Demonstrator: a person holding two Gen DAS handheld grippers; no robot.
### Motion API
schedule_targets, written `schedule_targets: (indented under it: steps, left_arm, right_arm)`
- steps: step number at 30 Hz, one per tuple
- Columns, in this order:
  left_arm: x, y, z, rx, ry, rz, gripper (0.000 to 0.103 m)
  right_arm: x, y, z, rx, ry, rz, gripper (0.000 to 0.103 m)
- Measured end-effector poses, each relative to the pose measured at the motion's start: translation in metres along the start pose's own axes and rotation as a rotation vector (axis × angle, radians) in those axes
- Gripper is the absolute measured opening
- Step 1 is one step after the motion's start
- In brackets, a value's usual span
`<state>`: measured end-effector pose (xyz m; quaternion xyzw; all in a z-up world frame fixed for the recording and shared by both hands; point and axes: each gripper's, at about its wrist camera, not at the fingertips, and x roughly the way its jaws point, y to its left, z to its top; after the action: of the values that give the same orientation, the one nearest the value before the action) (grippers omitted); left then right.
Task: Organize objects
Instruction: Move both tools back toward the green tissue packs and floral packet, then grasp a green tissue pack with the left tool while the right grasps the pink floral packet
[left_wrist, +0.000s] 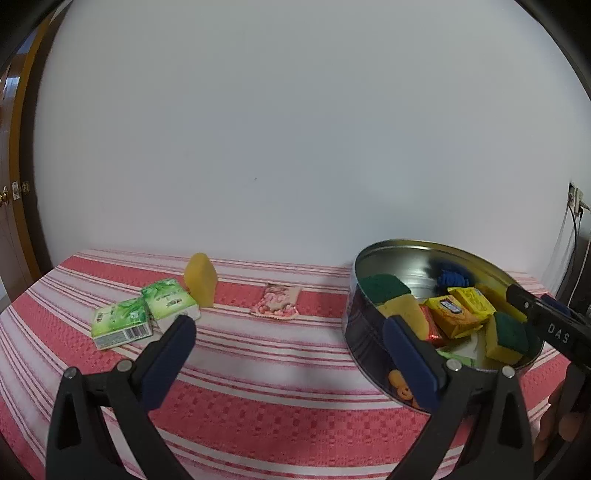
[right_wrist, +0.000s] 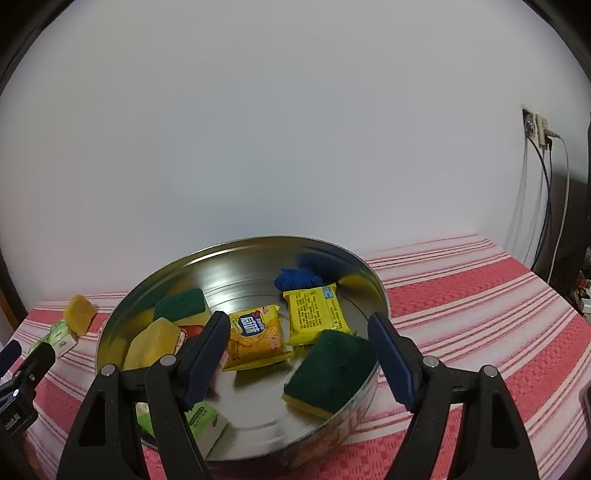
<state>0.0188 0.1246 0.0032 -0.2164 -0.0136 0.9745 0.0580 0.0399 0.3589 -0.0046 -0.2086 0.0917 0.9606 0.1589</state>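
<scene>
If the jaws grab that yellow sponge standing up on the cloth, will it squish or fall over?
The sponge looks like soft foam, so it would probably squish between the jaws and feel light. It stands on a narrow edge on the tablecloth, so a small push would likely tip it flat. Its rough surface should not slip much.

Between our right gripper's (right_wrist: 297, 354) wide jaws lies the round tin (right_wrist: 258, 245), holding two snack packets (right_wrist: 255, 338) side by side, a sponge (right_wrist: 328, 373) nearest the right jaw and a tissue pack (right_wrist: 205, 421) under the left jaw. Beyond our left gripper's (left_wrist: 291, 354) left jaw, two tissue packs (left_wrist: 144, 317) lie on the tablecloth (left_wrist: 258, 406), a sponge block (left_wrist: 200, 280) behind them.
</scene>
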Motion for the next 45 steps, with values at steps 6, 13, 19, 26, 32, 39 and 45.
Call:
schedule_targets:
  steps: [6, 13, 19, 26, 32, 39, 45]
  left_arm:
    - [-0.002, 0.013, -0.001, -0.010, 0.010, 0.001, 0.103]
    - [-0.002, 0.030, -0.002, -0.003, 0.023, 0.032, 0.103]
    - [0.000, 0.049, -0.002, -0.013, 0.037, 0.049, 0.102]
    - [0.005, 0.086, 0.000, -0.020, 0.054, 0.093, 0.103]
    - [0.013, 0.131, 0.001, -0.067, 0.093, 0.122, 0.102]
    - [0.025, 0.175, 0.001, -0.135, 0.146, 0.173, 0.102]
    - [0.050, 0.189, 0.003, -0.177, 0.217, 0.186, 0.102]
  right_arm:
    - [-0.016, 0.015, -0.006, -0.034, -0.034, -0.011, 0.079]
    - [-0.032, 0.043, -0.016, -0.059, -0.049, 0.025, 0.079]
    - [-0.041, 0.068, -0.022, -0.090, -0.062, 0.043, 0.079]
    - [-0.041, 0.098, -0.029, -0.085, -0.034, 0.094, 0.079]
    - [-0.038, 0.136, -0.036, -0.114, -0.004, 0.147, 0.079]
    - [-0.024, 0.178, -0.040, -0.125, 0.042, 0.197, 0.079]
    - [-0.007, 0.211, -0.041, -0.145, 0.091, 0.225, 0.079]
